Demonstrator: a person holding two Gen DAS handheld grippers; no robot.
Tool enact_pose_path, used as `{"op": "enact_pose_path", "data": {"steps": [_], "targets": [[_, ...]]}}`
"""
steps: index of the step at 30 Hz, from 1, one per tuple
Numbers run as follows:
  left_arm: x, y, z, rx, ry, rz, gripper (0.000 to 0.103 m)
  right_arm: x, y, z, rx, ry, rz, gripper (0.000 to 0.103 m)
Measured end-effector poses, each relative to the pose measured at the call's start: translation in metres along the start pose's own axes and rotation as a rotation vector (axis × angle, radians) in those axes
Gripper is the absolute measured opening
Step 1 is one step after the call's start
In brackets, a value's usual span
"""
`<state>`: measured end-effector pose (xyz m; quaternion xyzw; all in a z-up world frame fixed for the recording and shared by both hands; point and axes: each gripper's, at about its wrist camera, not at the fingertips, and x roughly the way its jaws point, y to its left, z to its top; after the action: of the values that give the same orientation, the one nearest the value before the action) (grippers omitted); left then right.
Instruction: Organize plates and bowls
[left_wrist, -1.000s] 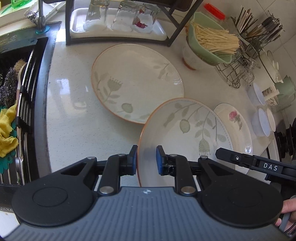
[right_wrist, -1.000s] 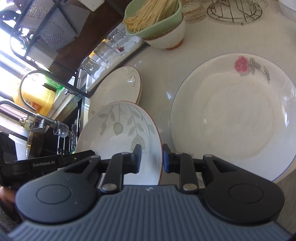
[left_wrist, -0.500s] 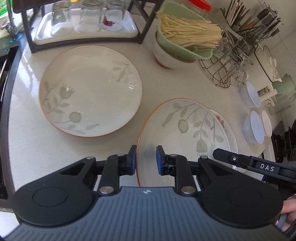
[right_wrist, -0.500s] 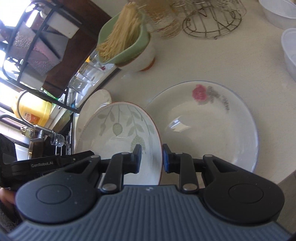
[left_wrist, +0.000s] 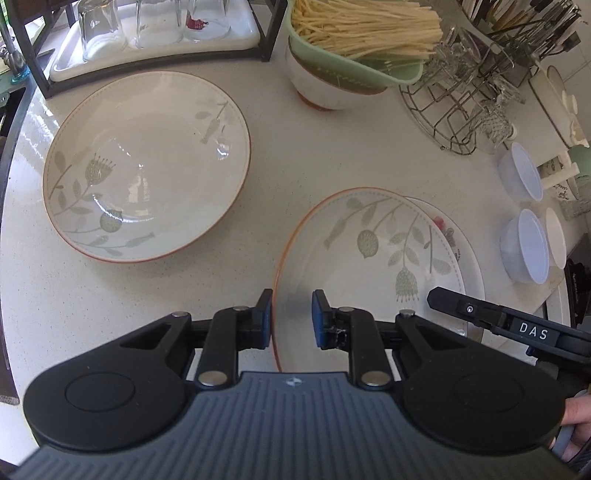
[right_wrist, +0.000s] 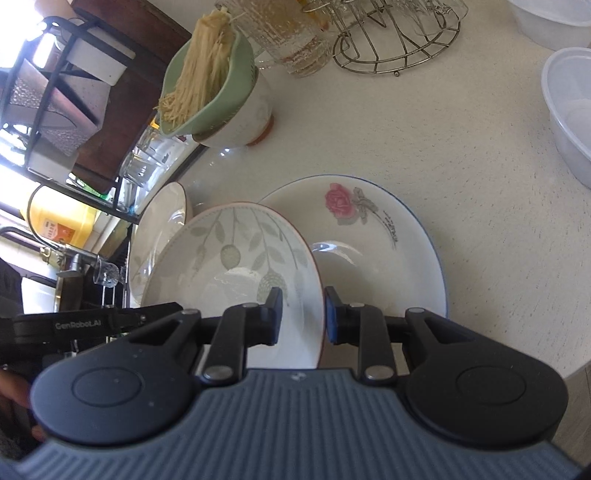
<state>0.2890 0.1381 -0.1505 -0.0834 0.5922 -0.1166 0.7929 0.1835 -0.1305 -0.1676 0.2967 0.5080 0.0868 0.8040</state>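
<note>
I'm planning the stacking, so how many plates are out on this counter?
3. One leaf-pattern plate lies flat near the glass rack. A second leaf-pattern plate is gripped at opposite rims by both grippers, held over the rose plate on the counter. Others may be hidden.

Three plates here: two leaf-patterned plates (left_wrist: 147, 166) (left_wrist: 369, 266), one rose plate (right_wrist: 369, 251); three small white bowls (left_wrist: 524, 177) (left_wrist: 528, 251) (left_wrist: 556, 240).

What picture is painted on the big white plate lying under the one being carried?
A pink rose with grey leaves on the white plate, whose rim is thin blue; the right wrist view shows it best.
</note>
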Motion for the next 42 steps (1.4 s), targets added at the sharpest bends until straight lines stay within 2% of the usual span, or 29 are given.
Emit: {"op": "enact_pose_path", "data": {"steps": [12, 23, 28, 33, 42], "targets": [[0.010, -0.022, 0.000, -0.010, 0.014, 0.055, 0.024, 0.006, -0.007, 0.005, -0.091, 0.037, -0.047, 0.027], [0.027, -0.041, -0.008, -0.022, 0.021, 0.112, 0.025, 0.002, -0.008, 0.013, -0.224, 0.010, -0.101, 0.027], [0.023, -0.044, -0.012, -0.052, -0.019, 0.117, 0.025, -0.002, -0.008, 0.019, -0.277, -0.014, -0.119, 0.027], [0.016, -0.043, -0.017, -0.104, -0.063, 0.112, 0.025, -0.005, -0.009, 0.025, -0.303, -0.013, -0.098, 0.026], [-0.020, -0.057, -0.024, -0.130, -0.183, 0.116, 0.025, -0.032, 0.008, 0.030, -0.358, -0.087, -0.096, 0.026]]}}
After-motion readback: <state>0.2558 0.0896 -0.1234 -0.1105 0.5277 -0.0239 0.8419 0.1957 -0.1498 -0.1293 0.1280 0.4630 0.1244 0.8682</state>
